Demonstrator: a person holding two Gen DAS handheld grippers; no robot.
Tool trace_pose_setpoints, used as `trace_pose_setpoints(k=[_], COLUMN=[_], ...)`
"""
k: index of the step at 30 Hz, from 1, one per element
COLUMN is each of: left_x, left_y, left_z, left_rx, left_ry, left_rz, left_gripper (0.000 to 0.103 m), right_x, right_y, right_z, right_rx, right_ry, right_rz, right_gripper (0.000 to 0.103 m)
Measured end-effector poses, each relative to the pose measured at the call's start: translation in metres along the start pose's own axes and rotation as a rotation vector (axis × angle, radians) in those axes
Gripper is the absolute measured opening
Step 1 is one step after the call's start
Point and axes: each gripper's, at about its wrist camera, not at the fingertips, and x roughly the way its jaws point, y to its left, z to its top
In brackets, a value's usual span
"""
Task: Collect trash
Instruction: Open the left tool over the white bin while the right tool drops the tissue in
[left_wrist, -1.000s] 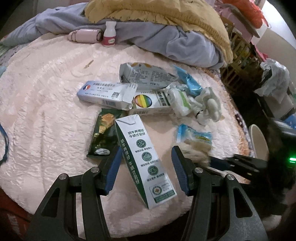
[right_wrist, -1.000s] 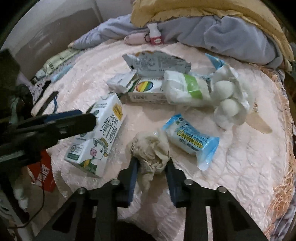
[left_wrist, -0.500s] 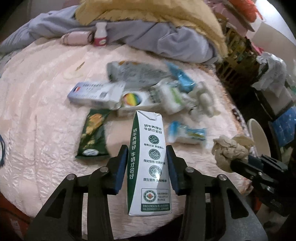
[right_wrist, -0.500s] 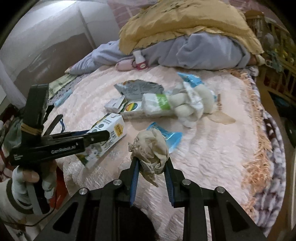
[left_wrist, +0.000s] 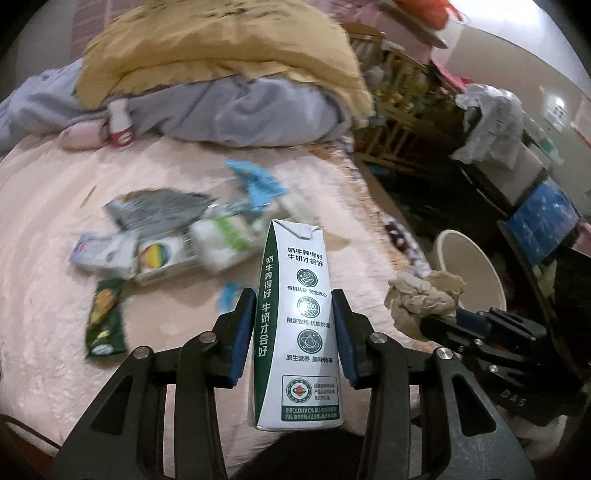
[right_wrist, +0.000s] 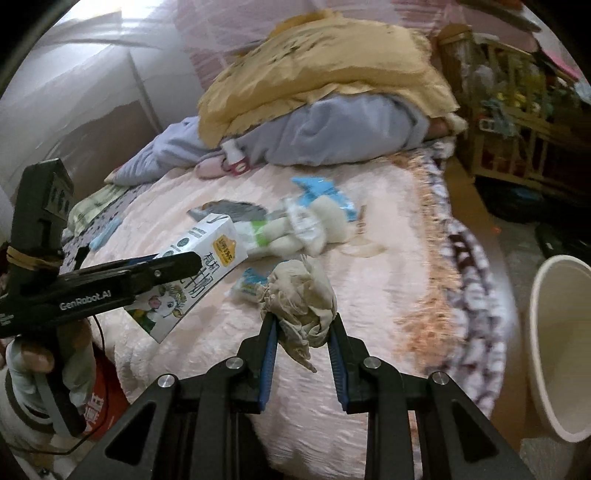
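My left gripper (left_wrist: 293, 321) is shut on a green-and-white milk carton (left_wrist: 299, 328) and holds it upright above the pink bedspread; the carton also shows in the right wrist view (right_wrist: 192, 273). My right gripper (right_wrist: 301, 325) is shut on a crumpled beige tissue wad (right_wrist: 301, 295), lifted off the bed; the wad shows in the left wrist view (left_wrist: 424, 302) too. A white bin (right_wrist: 561, 347) stands on the floor to the right of the bed, also in the left wrist view (left_wrist: 469, 269). Several wrappers and boxes (left_wrist: 166, 240) lie on the bed.
A yellow and lilac bedding heap (left_wrist: 221, 81) fills the back of the bed, with a small bottle (left_wrist: 120, 123) beside it. A green snack packet (left_wrist: 105, 317) lies at left. A wooden rack (right_wrist: 517, 122) and clutter stand to the right on the floor.
My left gripper closed on the milk carton and lifted it upright. My right gripper lifted the tissue wad off the bed. Both views have swung right, bringing the bin into sight.
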Motion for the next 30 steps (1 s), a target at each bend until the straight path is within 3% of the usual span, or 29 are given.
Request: trace_pose_setpoints(k=[18,30], left_x=[0.058,0.125], left_y=[-0.147,-0.238], left_z=[0.031,0.041], left_rx=[0.213,0.252], left_ry=[0.062,0.175], left_rz=[-0.181,-0.320], left_gripper=[0.038,0.038], right_x=[-0.078,-0.086], right_y=[-0.139,-0.232], right_z=[-0.027,-0.060], right_rx=[0.231,0.384], right_ry=[-0.089,-0.050], right_rz=[-0.234,-0.368], right_gripper=[0.026,0.026])
